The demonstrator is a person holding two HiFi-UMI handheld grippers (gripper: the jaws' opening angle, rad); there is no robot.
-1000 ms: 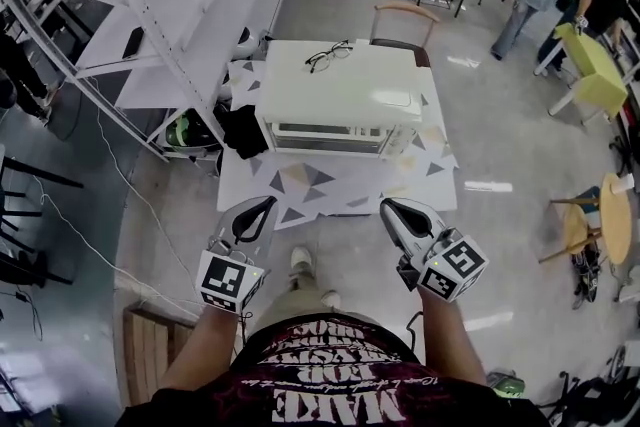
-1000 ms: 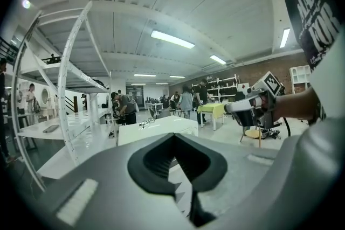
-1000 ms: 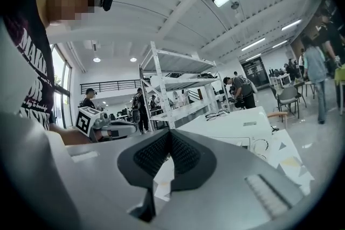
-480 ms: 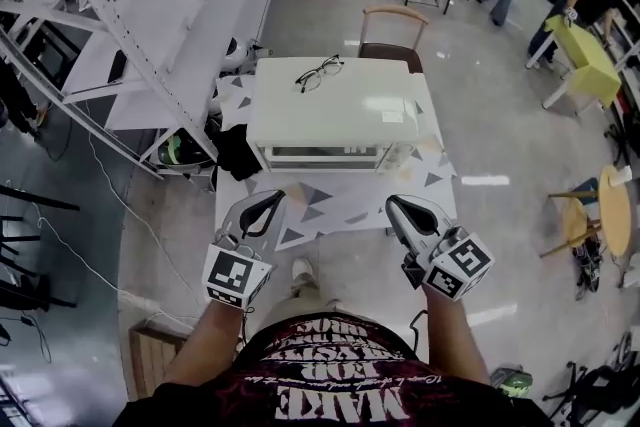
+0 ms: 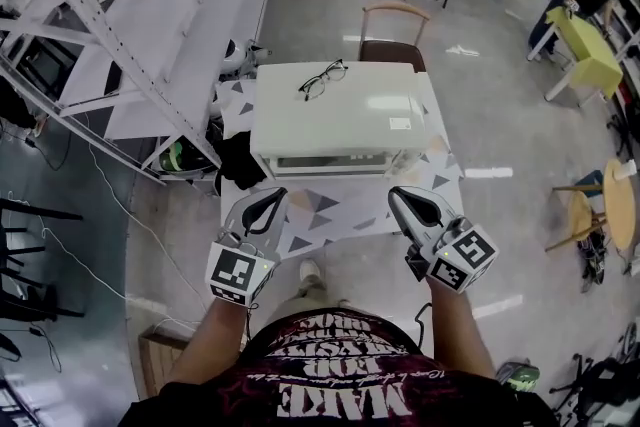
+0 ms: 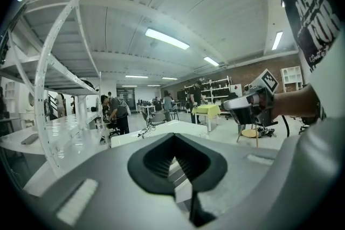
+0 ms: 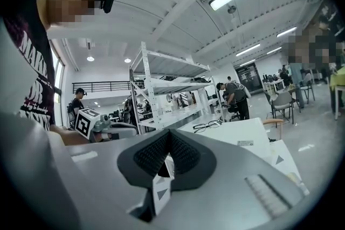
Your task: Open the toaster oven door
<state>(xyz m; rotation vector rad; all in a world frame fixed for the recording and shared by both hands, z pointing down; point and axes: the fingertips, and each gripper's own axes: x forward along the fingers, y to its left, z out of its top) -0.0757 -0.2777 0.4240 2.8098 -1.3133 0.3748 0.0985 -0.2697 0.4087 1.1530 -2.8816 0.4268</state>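
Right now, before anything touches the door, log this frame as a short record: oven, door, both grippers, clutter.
toaster oven: white, on patterned table
door: closed
left gripper: shut, empty, short of the oven
right gripper: shut, empty, short of the oven
clutter: glasses on the oven top
behind: chair

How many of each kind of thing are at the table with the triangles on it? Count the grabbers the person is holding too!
White box-shaped toaster oven: 1
Black-framed glasses, lying on top of it: 1
Wooden chair with a curved back, behind the table: 1
Grey hand-held grippers: 2, the left gripper and the right gripper
Total: 5
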